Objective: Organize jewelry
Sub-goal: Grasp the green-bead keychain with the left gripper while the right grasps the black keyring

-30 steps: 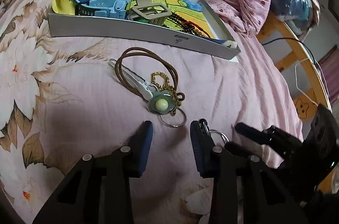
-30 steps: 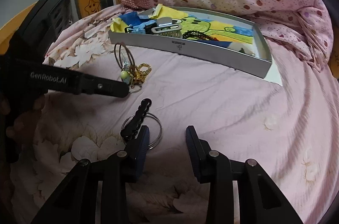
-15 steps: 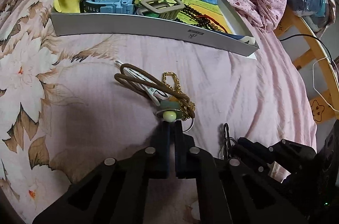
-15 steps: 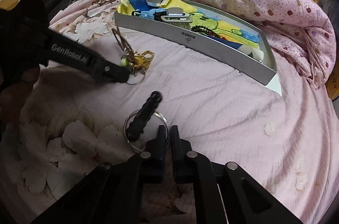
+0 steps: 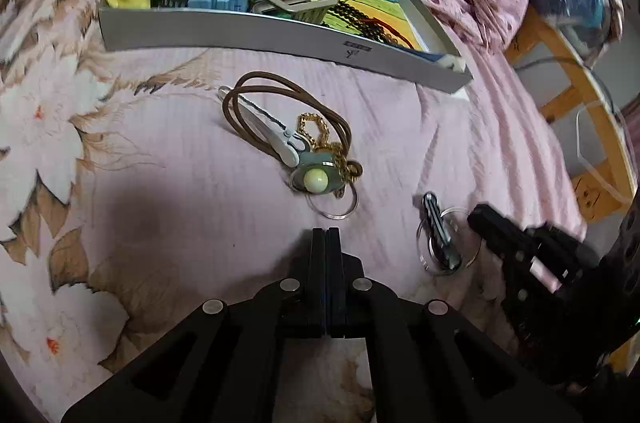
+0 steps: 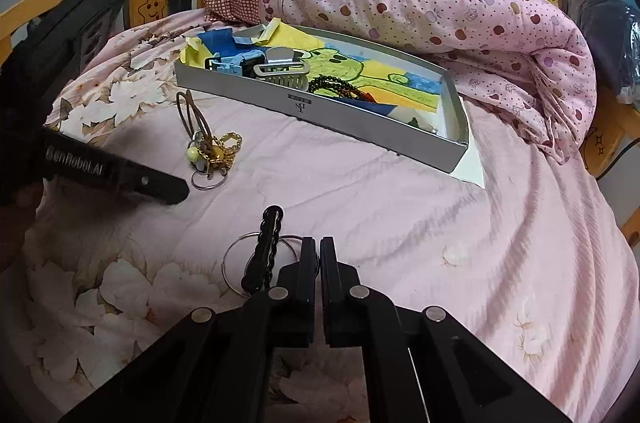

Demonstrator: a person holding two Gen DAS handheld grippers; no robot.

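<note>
On pink bedsheet (image 5: 400, 127): left gripper (image 5: 326, 237) fingers pressed together, nothing between them, tips just short of a pile: brown cord (image 5: 280, 95), gold chain (image 5: 316, 131), bead charm (image 5: 316, 179), ring (image 5: 332, 205). Right gripper (image 6: 318, 251) fingers nearly together, clamped on the edge of wire rings (image 6: 236, 263) with black clip (image 6: 264, 251) across them. Tray (image 6: 320, 107) beyond holds blue watch (image 6: 234, 61), grey claw clip (image 6: 282, 71), dark beads (image 6: 340, 87).

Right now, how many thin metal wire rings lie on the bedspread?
3: one ring at the brown-cord pile just ahead of the left gripper; two rings overlapping under the black clip, beside the right gripper. The pile may hide more.
</note>
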